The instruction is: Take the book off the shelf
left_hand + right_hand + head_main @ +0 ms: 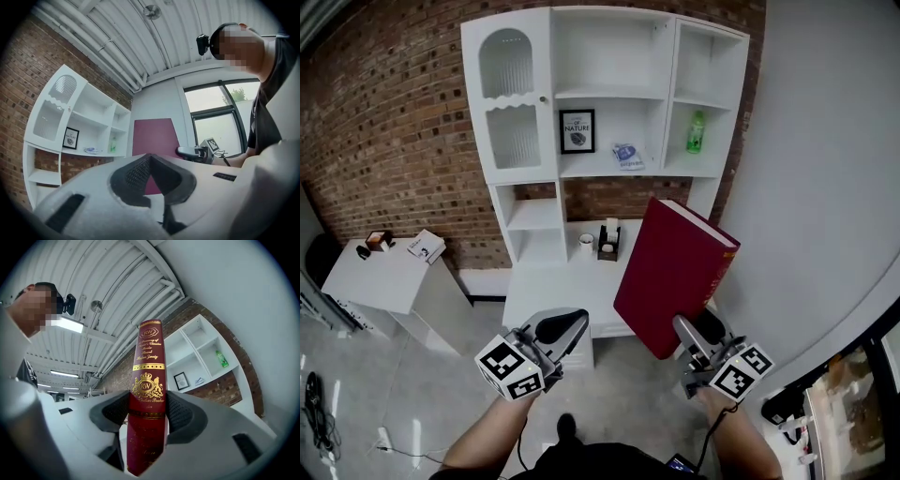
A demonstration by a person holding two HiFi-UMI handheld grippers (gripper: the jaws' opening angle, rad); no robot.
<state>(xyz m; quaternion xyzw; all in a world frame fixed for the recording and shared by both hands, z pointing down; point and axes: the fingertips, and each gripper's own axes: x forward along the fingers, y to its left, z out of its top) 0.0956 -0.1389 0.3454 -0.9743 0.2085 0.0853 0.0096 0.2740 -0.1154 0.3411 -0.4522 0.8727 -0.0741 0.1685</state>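
Closest to me, at 7 o'clock in the head view, the left gripper has its jaws pressed together with nothing between them. At 5 o'clock the right gripper pinches the red book. In the right gripper view both pads sit flat against the covers on either side of the gilt spine.

The book is off the shelf and in the air, gripped near its bottom and leaning toward 1 o'clock. Its page edge faces the plain white wall at 3 o'clock. How close that top corner is to the wall I cannot tell.

At 12 o'clock stands the white shelf unit. It holds a framed print, a blue packet and a green bottle. A cup and a small holder stand on its counter.

A low white cabinet sits at 9 o'clock. Open grey floor runs from it to the grippers, the widest free space I see.
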